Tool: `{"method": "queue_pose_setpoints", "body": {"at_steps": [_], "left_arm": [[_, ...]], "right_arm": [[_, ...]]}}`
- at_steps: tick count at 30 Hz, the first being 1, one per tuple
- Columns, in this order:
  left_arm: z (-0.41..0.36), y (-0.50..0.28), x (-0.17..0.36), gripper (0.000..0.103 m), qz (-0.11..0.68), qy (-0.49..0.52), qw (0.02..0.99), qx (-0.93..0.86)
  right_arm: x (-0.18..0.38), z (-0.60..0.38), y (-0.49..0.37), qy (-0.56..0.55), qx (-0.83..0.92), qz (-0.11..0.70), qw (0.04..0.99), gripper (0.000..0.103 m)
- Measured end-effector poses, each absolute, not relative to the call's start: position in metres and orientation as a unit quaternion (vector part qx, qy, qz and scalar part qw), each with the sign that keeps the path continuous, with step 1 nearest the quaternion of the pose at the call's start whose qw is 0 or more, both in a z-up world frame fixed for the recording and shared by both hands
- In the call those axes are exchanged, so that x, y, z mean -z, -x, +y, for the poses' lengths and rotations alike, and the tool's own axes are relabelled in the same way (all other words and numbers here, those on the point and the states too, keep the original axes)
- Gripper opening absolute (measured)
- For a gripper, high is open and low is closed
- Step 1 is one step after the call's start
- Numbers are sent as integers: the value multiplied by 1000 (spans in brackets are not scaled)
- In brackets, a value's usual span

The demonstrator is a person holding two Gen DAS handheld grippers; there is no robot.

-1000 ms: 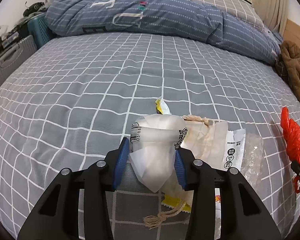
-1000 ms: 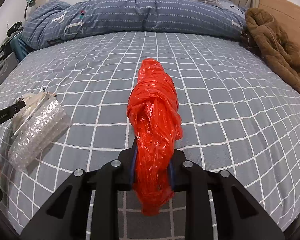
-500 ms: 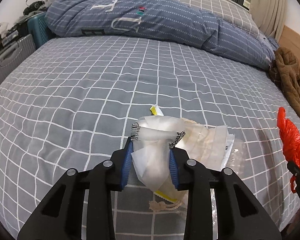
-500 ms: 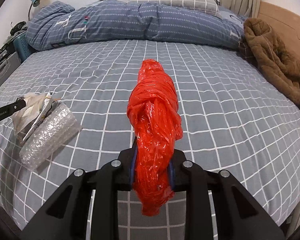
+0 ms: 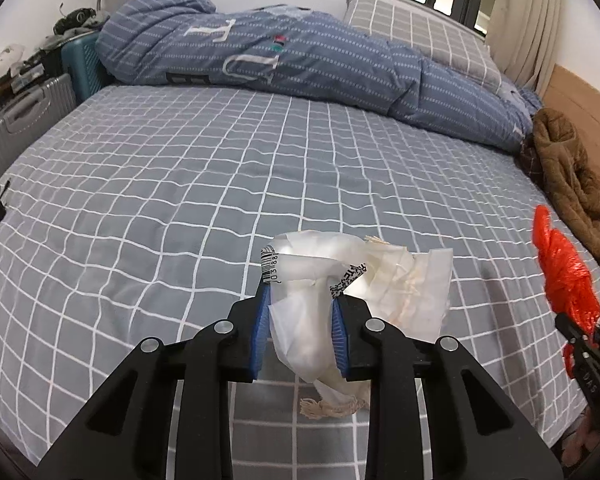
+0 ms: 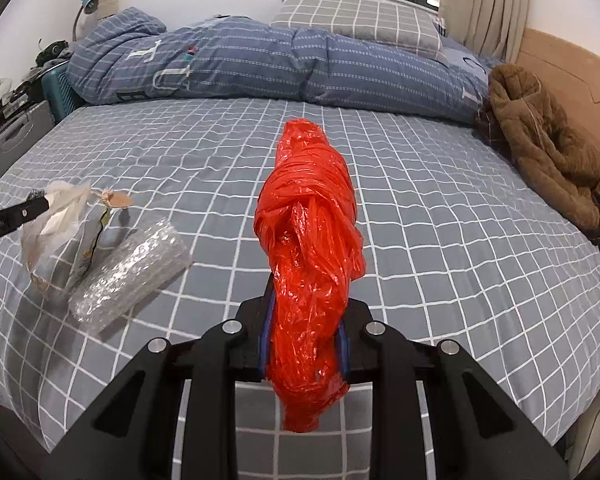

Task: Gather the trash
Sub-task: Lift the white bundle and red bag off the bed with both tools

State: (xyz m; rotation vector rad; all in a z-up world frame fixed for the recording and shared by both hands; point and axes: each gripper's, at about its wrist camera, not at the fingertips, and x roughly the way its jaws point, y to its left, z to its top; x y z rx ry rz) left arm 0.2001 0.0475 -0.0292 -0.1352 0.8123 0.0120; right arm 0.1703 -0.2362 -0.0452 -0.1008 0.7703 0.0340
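- the left gripper (image 5: pixel 300 330) is closing its jaws on a bundle of white wrappers (image 5: pixel 312 304), lifted clear of the bed (image 5: pixel 180 184).
- the right gripper (image 6: pixel 304 344) is clamped on a twisted red plastic bag (image 6: pixel 308 248).
- a bubble-wrap roll (image 6: pixel 130 270) lies on the bed to the right gripper's left.
- a blue duvet (image 5: pixel 300 64) and a brown coat (image 6: pixel 540 152) lie far ahead of both.

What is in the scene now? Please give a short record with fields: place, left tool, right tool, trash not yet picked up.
place: bed with grey checked sheet
left tool: jaws closing on white plastic wrappers
right tool: shut on red plastic bag
trash not yet picked up: bubble wrap lying on the sheet
other: brown coat, blue duvet
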Motion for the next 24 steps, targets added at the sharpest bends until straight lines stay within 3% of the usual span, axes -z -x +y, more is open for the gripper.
{"method": "queue_pose_setpoints", "body": {"at_steps": [24], "left_arm": [[30, -139, 20, 23, 389, 64, 919, 11]], "right_arm": [[30, -230, -116, 46, -23, 361, 931, 20]]}}
